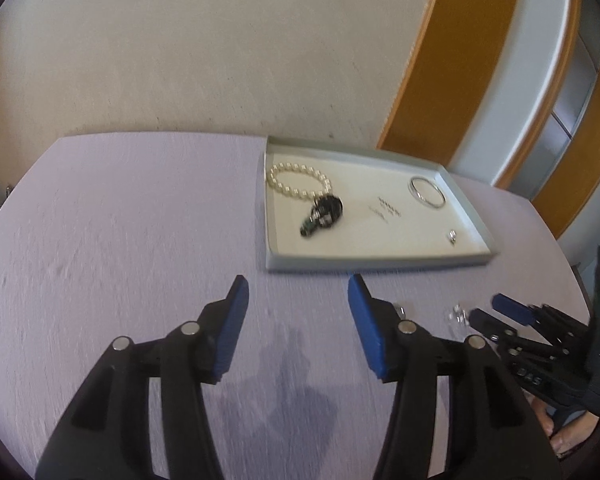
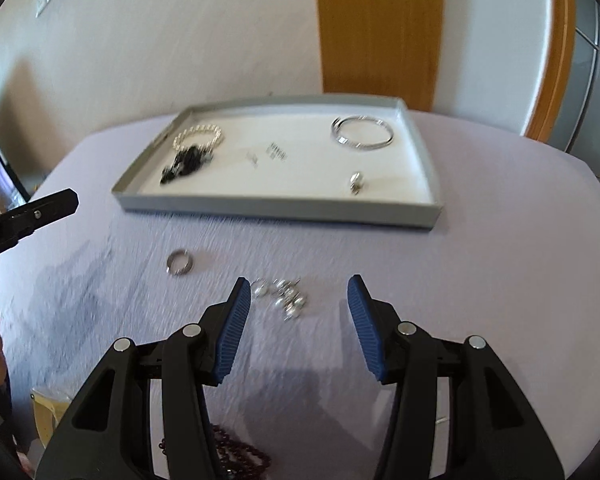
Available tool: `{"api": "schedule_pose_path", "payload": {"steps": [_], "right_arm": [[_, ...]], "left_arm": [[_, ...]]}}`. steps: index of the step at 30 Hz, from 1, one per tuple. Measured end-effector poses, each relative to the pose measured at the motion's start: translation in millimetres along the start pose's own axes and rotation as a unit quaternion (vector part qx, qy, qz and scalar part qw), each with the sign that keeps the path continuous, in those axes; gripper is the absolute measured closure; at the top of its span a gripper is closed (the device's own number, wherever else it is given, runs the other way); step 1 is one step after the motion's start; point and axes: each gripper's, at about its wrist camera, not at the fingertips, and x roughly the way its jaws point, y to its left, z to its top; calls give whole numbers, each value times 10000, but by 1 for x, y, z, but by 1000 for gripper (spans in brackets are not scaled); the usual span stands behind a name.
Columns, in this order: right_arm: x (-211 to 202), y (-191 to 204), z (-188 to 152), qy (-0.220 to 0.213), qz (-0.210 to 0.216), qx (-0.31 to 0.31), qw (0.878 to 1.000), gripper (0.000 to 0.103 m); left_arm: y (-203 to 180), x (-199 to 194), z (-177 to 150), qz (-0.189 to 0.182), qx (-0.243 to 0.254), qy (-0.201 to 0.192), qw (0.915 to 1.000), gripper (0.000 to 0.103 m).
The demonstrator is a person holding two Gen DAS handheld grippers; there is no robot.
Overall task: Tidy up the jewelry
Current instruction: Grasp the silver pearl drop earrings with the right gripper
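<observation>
Both grippers are held above a round table (image 2: 480, 264) covered in pale lilac cloth, each tilted downward toward its surface. The left gripper (image 1: 298, 292) is seen with its blue-padded fingers (image 1: 236, 308) spread apart and nothing between them, only bare cloth lying below the gap. The right gripper (image 2: 299, 294) is likewise held with its jaws apart and empty; below the gap, close to its left pad, a small cluster of silver earrings (image 2: 284, 298) lies on the cloth, untouched. A silver ring (image 2: 179, 263) rests on the table to the left of that cluster, between the earrings and the grey tray (image 2: 284, 209). In the left wrist view the right gripper (image 1: 490, 308) is visible at the far right, pointing toward the earrings (image 1: 458, 316), with part of a hand (image 1: 560, 432) glimpsed beneath it. In the tray, which is set at the far side of the table near the wall, a pearl bracelet (image 1: 298, 182) is laid at the left end, with a dark beaded piece (image 1: 323, 216) touching it on the near side. A silver bangle (image 1: 428, 193) lies at the right end, and a small silver charm (image 1: 453, 236) sits nearer the front rim. A string of dark red beads (image 2: 236, 452) is partly hidden under the right gripper's body, at the near edge of the table.
</observation>
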Motion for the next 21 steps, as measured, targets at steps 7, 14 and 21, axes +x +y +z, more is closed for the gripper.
{"api": "schedule_pose_path", "payload": {"steps": [7, 14, 21], "right_arm": [[15, 12, -7, 227, -50, -122, 9997, 58], [17, 16, -7, 177, -115, -342, 9992, 71], [15, 13, -9, 201, -85, -287, 9993, 91]], "left_arm": [[-6, 0, -9, 44, 198, 143, 9997, 51], [-13, 7, -11, -31, 362, 265, 9990, 51], [-29, 20, -12, -122, 587, 447, 9972, 51]]}}
